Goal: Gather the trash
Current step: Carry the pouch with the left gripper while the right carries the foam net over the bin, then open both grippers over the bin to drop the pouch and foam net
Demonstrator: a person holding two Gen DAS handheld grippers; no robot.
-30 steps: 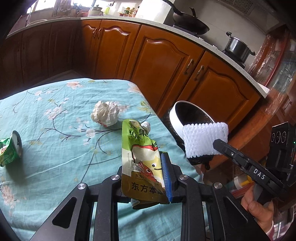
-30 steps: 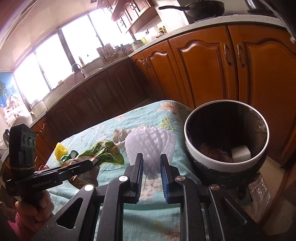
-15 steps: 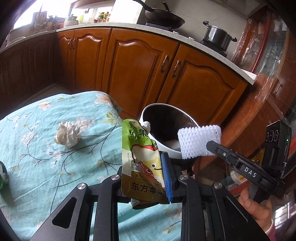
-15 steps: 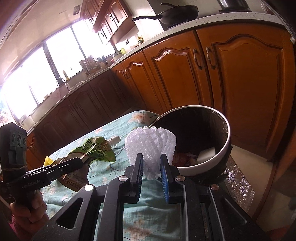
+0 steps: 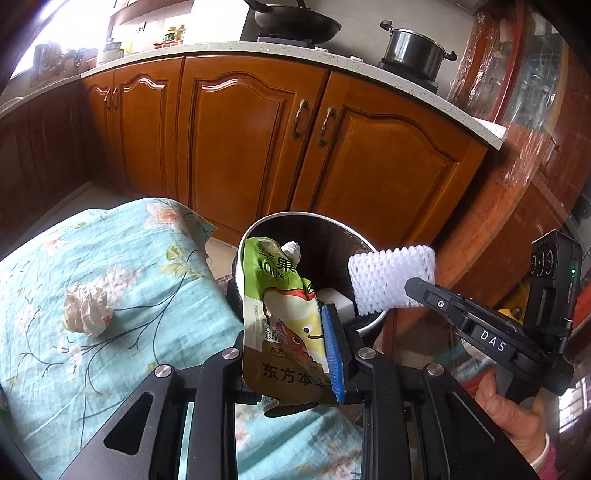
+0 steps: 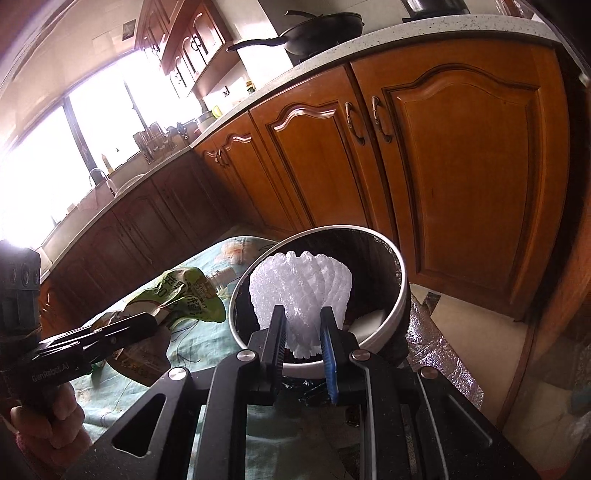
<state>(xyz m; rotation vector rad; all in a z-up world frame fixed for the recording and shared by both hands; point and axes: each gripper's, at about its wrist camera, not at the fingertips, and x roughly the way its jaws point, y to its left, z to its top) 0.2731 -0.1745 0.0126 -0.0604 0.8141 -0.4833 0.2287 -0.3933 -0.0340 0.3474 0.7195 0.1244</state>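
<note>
Both grippers now sit nearer the trash bin [image 5: 295,218] than before. Left gripper [image 5: 291,354] clamps the juice pouch [image 5: 284,314], its spout over the bin's rim. Right gripper [image 6: 303,332] clamps the foam net [image 6: 301,291] above the bin's opening. Crumpled paper [image 5: 86,314] remains on the tablecloth [image 5: 110,258], left of the bin.

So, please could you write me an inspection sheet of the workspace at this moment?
Surface: table under a teal floral cloth.
Job's things: green juice pouch in the left tongs; white foam net in the right tongs, over the trash bin; the bin already holds a white block.
Clutter: crumpled paper ball lying on the cloth.
Grippers: both shut on their item.
Cables: nothing seen.
Surroundings: wooden cabinets, wok and pot on the counter.
</note>
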